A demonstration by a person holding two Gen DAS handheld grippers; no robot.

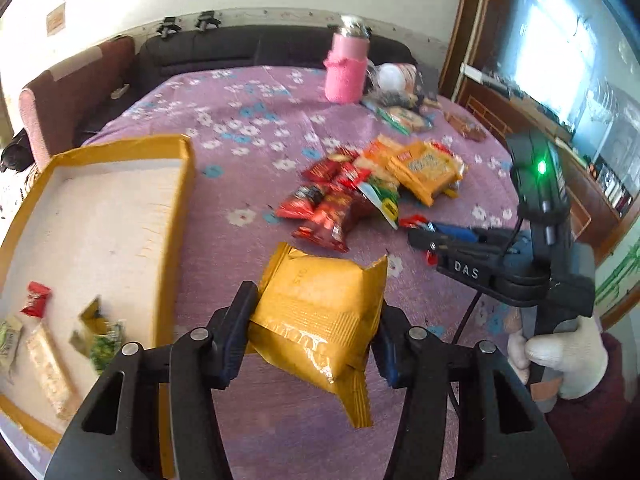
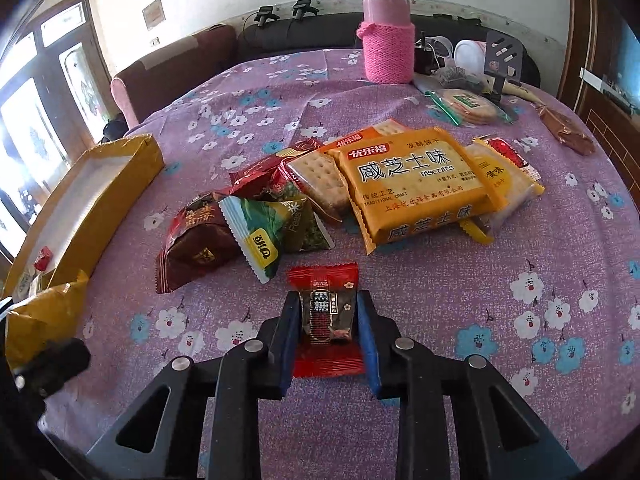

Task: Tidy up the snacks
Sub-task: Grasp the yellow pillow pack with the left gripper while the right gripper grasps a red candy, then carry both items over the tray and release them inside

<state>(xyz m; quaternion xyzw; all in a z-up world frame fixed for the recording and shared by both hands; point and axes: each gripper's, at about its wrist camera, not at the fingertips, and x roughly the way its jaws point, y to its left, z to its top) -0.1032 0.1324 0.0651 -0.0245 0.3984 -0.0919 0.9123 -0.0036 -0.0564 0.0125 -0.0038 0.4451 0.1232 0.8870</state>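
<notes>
My left gripper (image 1: 316,310) is shut on a yellow snack packet (image 1: 320,344), held in the air just right of an open yellow cardboard box (image 1: 178,200). The box holds a small red candy (image 1: 36,298), a green packet (image 1: 104,340) and a pale bar (image 1: 48,364). My right gripper (image 2: 328,304) is shut on a small red-and-black snack packet (image 2: 324,280), low over the purple flowered tablecloth (image 2: 440,320). Beyond it lies a pile of snacks: orange biscuit packs (image 2: 412,184), a green packet (image 2: 272,232) and dark red packets (image 2: 192,240). The left wrist view shows the right gripper (image 1: 420,236) from the side.
A pink knit-covered bottle (image 2: 386,40) stands at the table's far edge, with a round cracker pack (image 2: 468,106), a black phone stand (image 2: 502,60) and small clutter beside it. A dark sofa (image 1: 240,48) lies behind the table. A gloved hand (image 1: 560,356) holds the right gripper's handle.
</notes>
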